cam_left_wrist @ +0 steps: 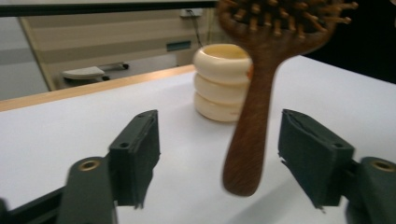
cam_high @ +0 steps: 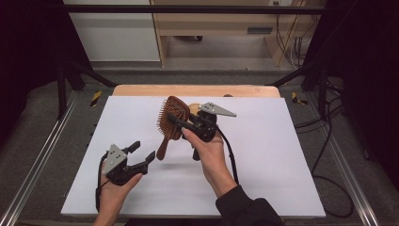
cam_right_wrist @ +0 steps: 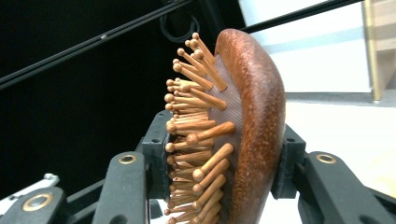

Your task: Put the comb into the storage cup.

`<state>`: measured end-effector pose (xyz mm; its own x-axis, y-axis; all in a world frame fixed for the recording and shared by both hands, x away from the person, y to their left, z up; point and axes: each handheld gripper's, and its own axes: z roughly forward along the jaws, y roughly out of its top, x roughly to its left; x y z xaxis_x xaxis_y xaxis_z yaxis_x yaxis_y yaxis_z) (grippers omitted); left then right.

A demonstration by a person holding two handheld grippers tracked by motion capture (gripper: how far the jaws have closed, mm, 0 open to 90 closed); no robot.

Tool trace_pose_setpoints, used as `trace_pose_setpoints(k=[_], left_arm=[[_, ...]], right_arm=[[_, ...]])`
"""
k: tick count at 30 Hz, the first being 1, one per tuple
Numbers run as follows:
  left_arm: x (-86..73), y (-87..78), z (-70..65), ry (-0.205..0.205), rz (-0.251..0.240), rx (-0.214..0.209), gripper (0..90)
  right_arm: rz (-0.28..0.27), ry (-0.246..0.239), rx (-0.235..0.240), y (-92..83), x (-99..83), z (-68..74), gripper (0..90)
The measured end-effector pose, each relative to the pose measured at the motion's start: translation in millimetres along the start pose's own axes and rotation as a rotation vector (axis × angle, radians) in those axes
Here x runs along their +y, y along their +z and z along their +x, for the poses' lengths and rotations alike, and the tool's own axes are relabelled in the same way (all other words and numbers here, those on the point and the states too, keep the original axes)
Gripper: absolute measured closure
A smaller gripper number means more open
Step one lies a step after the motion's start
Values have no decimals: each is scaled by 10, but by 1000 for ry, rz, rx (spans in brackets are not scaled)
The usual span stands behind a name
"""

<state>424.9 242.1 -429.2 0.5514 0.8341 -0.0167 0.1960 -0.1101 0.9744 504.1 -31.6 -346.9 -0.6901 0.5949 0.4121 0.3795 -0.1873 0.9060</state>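
Gripping hairbrush [cam_right_wrist: 243,130], right gripper [cam_right_wrist: 224,158]

Left hand-held gripper [cam_high: 143,151] sits low at the near left, jaws apart, gripping nothing. Right hand-held gripper [cam_high: 175,121] is raised at centre, jaws clamped, forearm angled inward.

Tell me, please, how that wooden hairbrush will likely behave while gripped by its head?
The wooden hairbrush looks rigid, so it should not flex. Its handle hangs free below the right gripper, so it may pivot. One side of the grip rests on bristles, probably less secure.
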Motion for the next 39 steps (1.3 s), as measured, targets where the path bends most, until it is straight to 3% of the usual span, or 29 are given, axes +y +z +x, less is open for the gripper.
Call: trace_pose_setpoints(k=[5, 7, 9, 14, 19, 39], left_arm=[[25, -133, 122, -33, -45, 46, 204], [29, -165, 146, -36, -46, 55, 138], [17, -280, 213, -37, -53, 94, 89], [-83, -434, 284, -40, -60, 137, 38], [-126, -409, 347, -68, -71, 161, 35], [-171, -384, 394, -61, -64, 197, 34]], right_arm=[[-22, 8, -35, -46, 108, -94, 521], [-27, 13, -39, -51, 133, -111, 521], [-43, 31, -47, -55, 217, -158, 520], [-62, 35, -65, -35, 377, -218, 520], [-79, 48, -82, 3, 517, -284, 519], [-134, 70, -127, 108, 947, -410, 518]])
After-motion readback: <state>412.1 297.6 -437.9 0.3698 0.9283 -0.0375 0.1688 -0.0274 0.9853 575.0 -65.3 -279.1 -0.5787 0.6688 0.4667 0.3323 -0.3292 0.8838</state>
